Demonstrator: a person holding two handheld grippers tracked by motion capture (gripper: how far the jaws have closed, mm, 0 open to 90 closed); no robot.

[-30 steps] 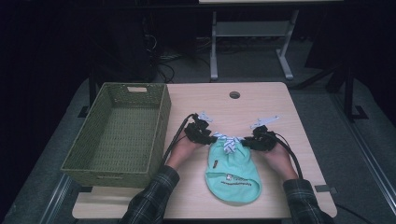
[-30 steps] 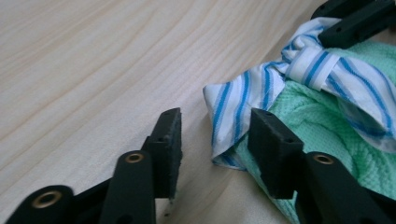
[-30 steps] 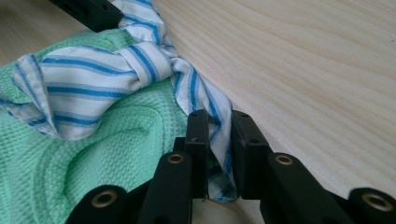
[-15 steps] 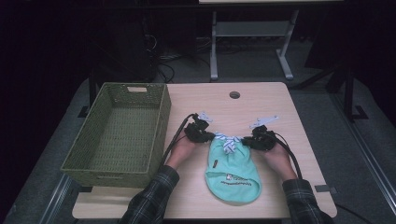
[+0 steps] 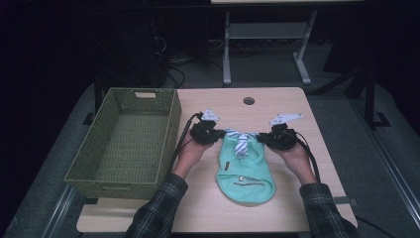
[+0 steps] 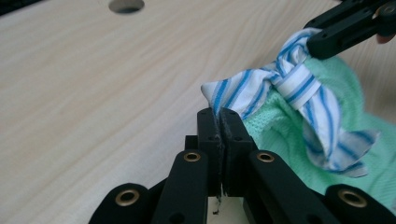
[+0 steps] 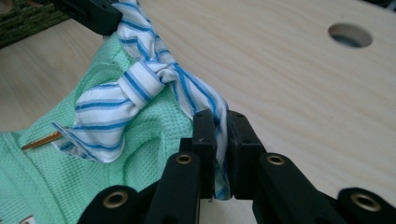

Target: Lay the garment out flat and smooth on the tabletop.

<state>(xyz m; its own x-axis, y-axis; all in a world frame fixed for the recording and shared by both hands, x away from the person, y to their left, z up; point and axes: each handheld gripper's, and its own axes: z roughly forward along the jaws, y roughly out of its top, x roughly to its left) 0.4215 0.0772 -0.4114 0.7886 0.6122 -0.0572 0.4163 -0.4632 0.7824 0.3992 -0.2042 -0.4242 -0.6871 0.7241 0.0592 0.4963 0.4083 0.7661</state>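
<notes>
One small mint-green knitted garment (image 5: 246,168) with a blue-and-white striped collar (image 5: 241,139) tied in a knot lies near the middle of the pale wooden table (image 5: 277,101), its hem toward the person and its collar end raised between the two tools. The left gripper (image 5: 218,135) is clenched on the left corner of that striped collar; in the left gripper view the pads meet with striped cloth pinched at their tips (image 6: 219,116). The right gripper (image 5: 261,140) is clamped on the collar's right corner, where a fold of the same striped fabric runs down between its jaws (image 7: 220,135). The garment looks light and limp: it should sag and swing rather than keep a shape, and the open knit may stretch under its own small weight. The woven collar is the firmer part and the better place to hold, one corner to each side, as it is held now; a grip on the thin edge alone could slip, so a deeper bite seems safer. One empty olive-green woven basket (image 5: 106,163) stands at the table's left edge, just beside the left hand (image 5: 190,153). By count: one garment, one basket, two grippers, one round hole (image 5: 248,100) in the tabletop.
</notes>
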